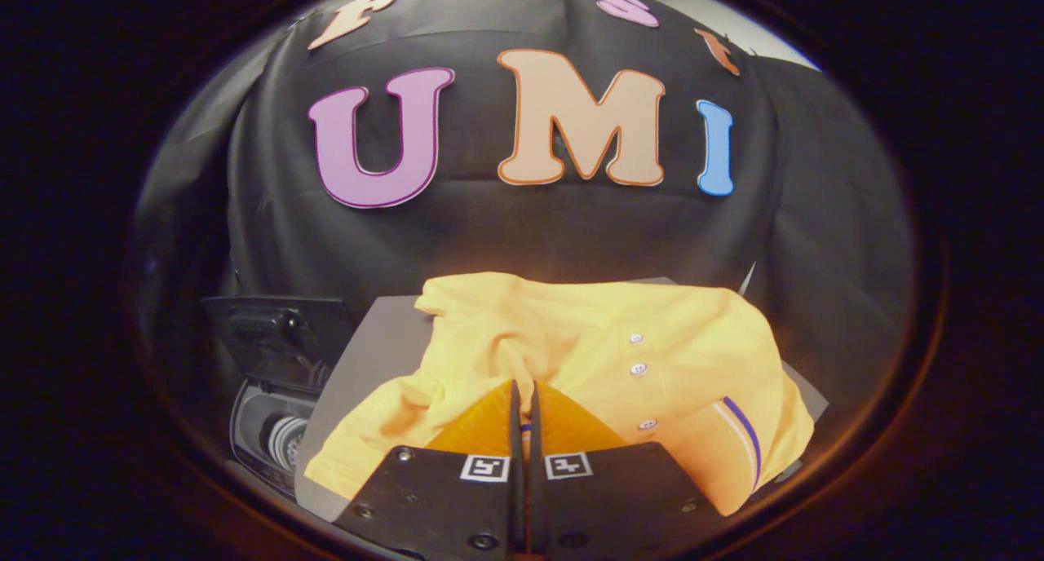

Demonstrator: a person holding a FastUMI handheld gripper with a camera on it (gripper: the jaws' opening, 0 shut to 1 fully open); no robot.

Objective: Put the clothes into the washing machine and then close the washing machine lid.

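The shirt (603,357) was a bright yellow polo, lying crumpled on a grey board (375,357) in front of the black cloth wall. Three small white buttons ran down its placket, and a hem toward the right carried a band of white and purple stripes. The fabric was bunched into soft folds, with one sleeve or corner trailing toward the near left edge of the board. The gripper (524,398) sat right at the shirt, its two fingers drawn almost together with just a thin slit between them, their tips buried in a fold of the yellow cloth; a pinch of fabric appeared to be caught between them, though the grip itself was hidden by the folds. To the left of the board, lower down, stood the washer (273,430), its dark lid (277,333) raised and the drum opening showing beneath.
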